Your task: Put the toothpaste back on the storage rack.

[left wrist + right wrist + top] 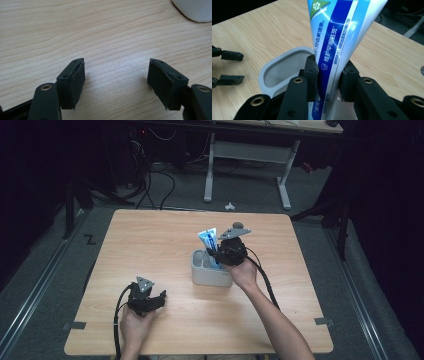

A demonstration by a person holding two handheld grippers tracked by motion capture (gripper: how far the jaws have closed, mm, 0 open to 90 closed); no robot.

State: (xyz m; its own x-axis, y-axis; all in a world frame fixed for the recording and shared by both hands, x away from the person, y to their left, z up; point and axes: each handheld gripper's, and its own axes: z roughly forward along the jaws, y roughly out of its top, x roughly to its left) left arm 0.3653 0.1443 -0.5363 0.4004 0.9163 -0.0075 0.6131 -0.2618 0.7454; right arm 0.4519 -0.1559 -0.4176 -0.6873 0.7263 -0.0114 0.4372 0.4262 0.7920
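A blue and white toothpaste tube (209, 241) (337, 37) stands upright in a grey-white holder cup (201, 270) (277, 72) near the table's middle. My right gripper (225, 254) (329, 77) is shut on the tube's lower part, its pads (313, 75) pressing both sides, just above the cup's right compartment. My left gripper (159, 299) (116, 82) rests low over bare wood at the front left, open, with nothing between its fingers (73, 82). The cup's left compartment looks empty.
The wooden table (150, 240) has free surface all around the cup. A corner of the white cup (195, 10) shows at the top right of the left gripper view. Beyond the far edge stand a desk frame (285, 175) and floor cables (155, 185).
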